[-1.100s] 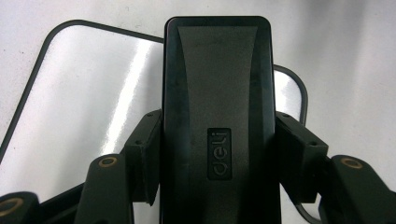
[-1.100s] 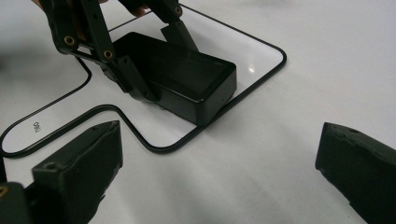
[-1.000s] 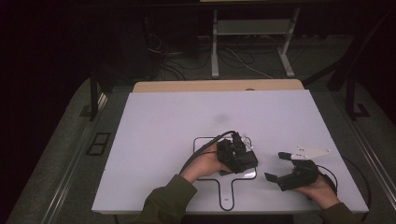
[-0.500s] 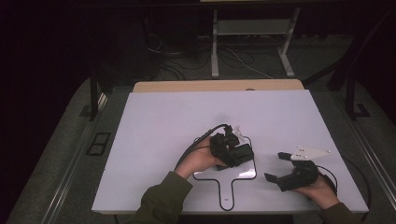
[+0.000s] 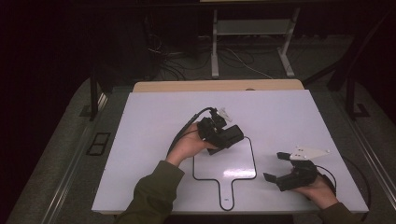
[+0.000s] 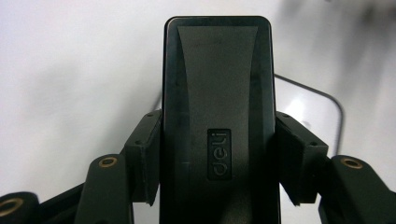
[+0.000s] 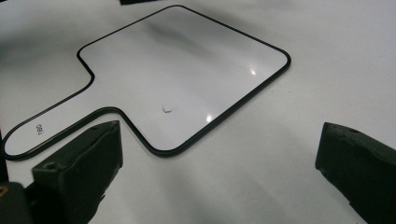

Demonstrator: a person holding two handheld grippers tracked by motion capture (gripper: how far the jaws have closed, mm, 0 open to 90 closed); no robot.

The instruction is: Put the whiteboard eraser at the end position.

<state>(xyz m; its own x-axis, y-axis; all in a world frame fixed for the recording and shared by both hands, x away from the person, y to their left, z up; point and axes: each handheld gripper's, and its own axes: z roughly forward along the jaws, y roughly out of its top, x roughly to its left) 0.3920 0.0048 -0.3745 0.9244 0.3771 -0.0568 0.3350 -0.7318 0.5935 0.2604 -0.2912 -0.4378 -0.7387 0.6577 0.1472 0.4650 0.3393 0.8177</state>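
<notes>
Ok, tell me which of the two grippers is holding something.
The left gripper, shut on the black eraser above the small whiteboard. The right gripper is open.

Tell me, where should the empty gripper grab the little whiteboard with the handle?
Probably the narrow handle. The whiteboard lies flat on the table, so its wide part looks too broad for the open right gripper. Come down from above, one jaw on each long edge. It's thin, so the grip may be fiddly.
</notes>
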